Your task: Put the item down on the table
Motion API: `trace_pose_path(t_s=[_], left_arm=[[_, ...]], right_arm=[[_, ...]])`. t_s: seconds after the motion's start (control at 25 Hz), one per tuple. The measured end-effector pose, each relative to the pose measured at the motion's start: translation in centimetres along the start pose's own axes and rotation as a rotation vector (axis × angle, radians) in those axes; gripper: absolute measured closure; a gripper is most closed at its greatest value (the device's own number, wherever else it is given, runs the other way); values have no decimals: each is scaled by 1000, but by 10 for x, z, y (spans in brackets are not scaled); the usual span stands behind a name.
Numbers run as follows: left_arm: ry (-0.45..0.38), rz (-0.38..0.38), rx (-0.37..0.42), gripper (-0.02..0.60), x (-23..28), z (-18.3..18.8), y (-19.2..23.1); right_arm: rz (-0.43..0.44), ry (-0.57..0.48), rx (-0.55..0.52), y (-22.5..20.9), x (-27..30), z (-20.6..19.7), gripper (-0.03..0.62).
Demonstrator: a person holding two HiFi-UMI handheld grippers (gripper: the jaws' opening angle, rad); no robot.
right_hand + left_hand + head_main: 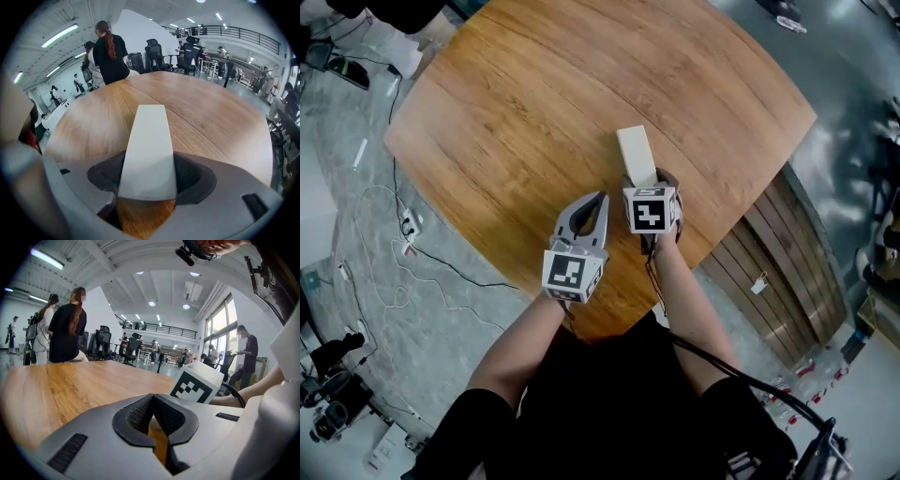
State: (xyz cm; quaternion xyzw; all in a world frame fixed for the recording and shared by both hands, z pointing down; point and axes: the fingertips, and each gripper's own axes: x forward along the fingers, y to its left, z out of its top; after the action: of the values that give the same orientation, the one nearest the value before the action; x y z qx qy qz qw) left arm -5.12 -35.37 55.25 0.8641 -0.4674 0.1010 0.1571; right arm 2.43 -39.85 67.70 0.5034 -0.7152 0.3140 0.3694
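Observation:
A long white block (pixel 635 150) lies flat on the round wooden table (pixel 534 94), near its front edge. My right gripper (pixel 649 180) is at the block's near end, tilted steeply down. In the right gripper view the block (pixel 149 140) runs away from the right gripper (pixel 147 174), whose jaws stand wide on either side of it, so it is open. Just to the left, my left gripper (pixel 599 199) hovers low over the table, shut with nothing in it. In the left gripper view the left gripper (pixel 153 397) has the right one's marker cube (pixel 197 385) beside it.
The table's front edge (pixel 609 323) runs just behind both grippers. Cables (pixel 403 244) trail over the floor at the left. A slatted wooden panel (pixel 787 272) stands at the right. Two people (pixel 65 333) and office chairs (pixel 103 343) stand beyond the table's far side.

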Motion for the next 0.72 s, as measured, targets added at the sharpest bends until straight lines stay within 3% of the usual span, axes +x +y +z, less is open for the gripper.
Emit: trace_pose_path(t_s=[0.32, 0.72], left_arm=[[-3, 2, 9, 578, 1, 1, 2], [-76, 4, 39, 578, -22, 49, -21]], right_arm=[[13, -186, 3, -2, -42, 15, 306], [51, -465, 5, 14, -159, 42, 306]])
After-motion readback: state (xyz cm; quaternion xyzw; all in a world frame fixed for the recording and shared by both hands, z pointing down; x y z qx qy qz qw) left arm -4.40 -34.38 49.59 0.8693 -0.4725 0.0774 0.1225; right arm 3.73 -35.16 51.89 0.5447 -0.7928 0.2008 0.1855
